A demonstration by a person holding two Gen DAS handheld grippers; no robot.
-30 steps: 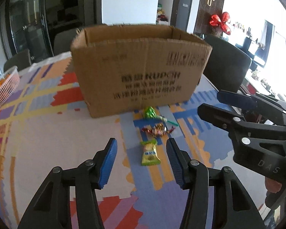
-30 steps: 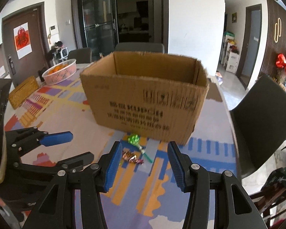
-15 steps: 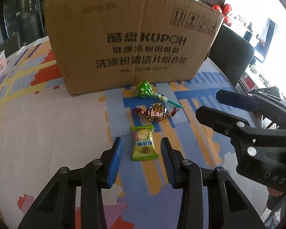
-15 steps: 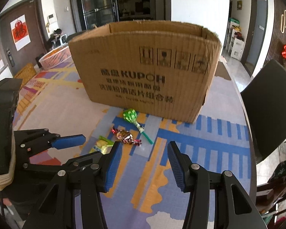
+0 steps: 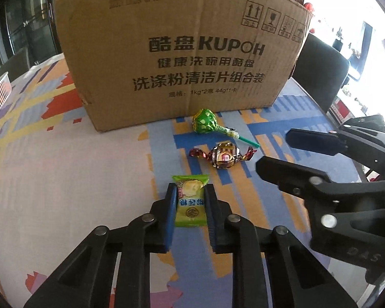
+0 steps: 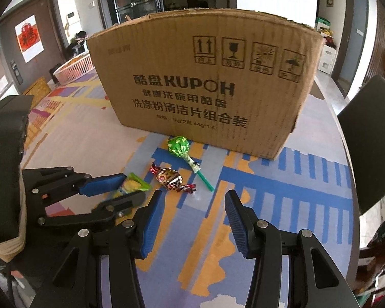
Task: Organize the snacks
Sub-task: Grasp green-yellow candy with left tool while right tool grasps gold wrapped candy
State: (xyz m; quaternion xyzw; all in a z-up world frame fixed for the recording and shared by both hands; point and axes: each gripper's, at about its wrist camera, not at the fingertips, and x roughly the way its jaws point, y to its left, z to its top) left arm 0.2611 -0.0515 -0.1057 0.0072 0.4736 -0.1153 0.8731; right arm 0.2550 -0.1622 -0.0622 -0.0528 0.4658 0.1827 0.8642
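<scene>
Left hand-held gripper clamped on the green packet down on the table, probably headed for the box, right hand-held gripper spread wide near the candy.

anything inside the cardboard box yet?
Cannot tell. Both views show only the outer front wall of the cardboard box; its inside is hidden. The lollipop, foil candy and green packet, which is between the left gripper fingers, are outside on the table.
</scene>
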